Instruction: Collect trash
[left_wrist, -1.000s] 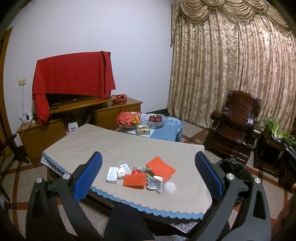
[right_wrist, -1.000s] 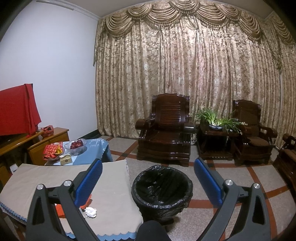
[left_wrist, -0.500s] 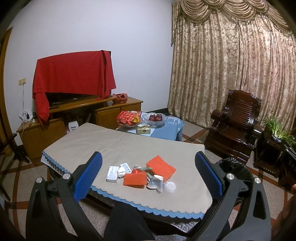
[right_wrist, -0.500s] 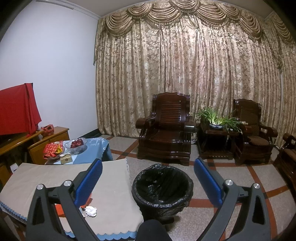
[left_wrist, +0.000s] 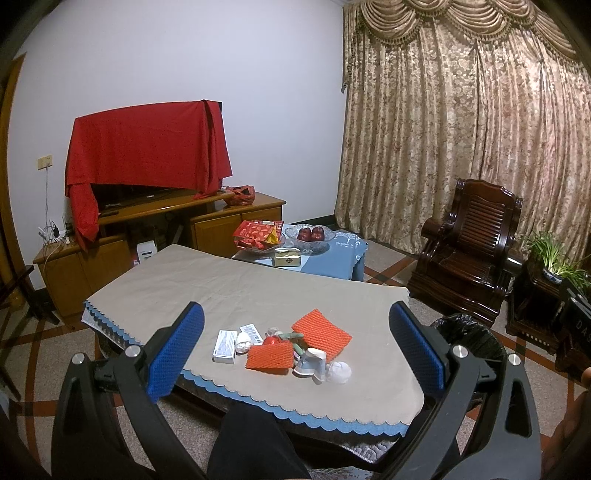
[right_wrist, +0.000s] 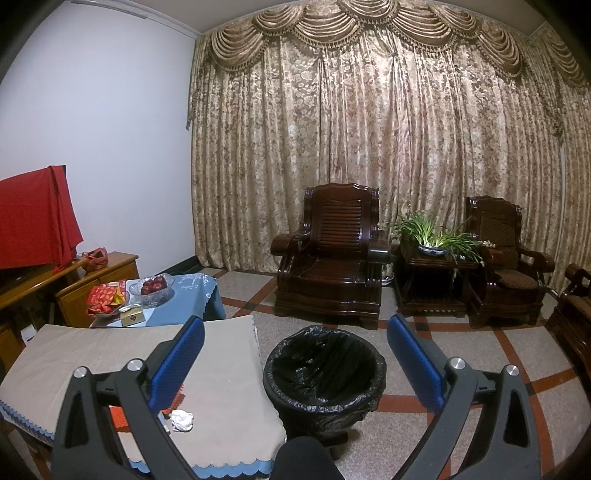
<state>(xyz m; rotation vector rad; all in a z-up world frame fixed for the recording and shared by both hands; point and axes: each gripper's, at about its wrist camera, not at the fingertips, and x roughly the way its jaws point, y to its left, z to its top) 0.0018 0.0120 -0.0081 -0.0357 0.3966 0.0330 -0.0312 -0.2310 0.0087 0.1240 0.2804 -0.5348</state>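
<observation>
Both grippers hang above and short of the counter (left_wrist: 258, 291), so the step in hand looks like the first reach for a piece of trash. The left gripper (left_wrist: 295, 343) has its fingers spread wide and empty, and the right gripper (right_wrist: 295, 354) likewise, with nothing between them. The litter sits in a cluster near the counter's near edge, toward its right corner: a small white box (left_wrist: 224, 346), two orange mesh pads (left_wrist: 320, 333), a tipped paper cup (left_wrist: 310, 363) and a crumpled tissue (left_wrist: 339, 372). The black-lined bin (right_wrist: 324, 369) stands on the floor just beside the counter's right edge. Best to start with the tissue, nearest the bin, coming down over it and closing low so the cloth is not pinched too.
</observation>
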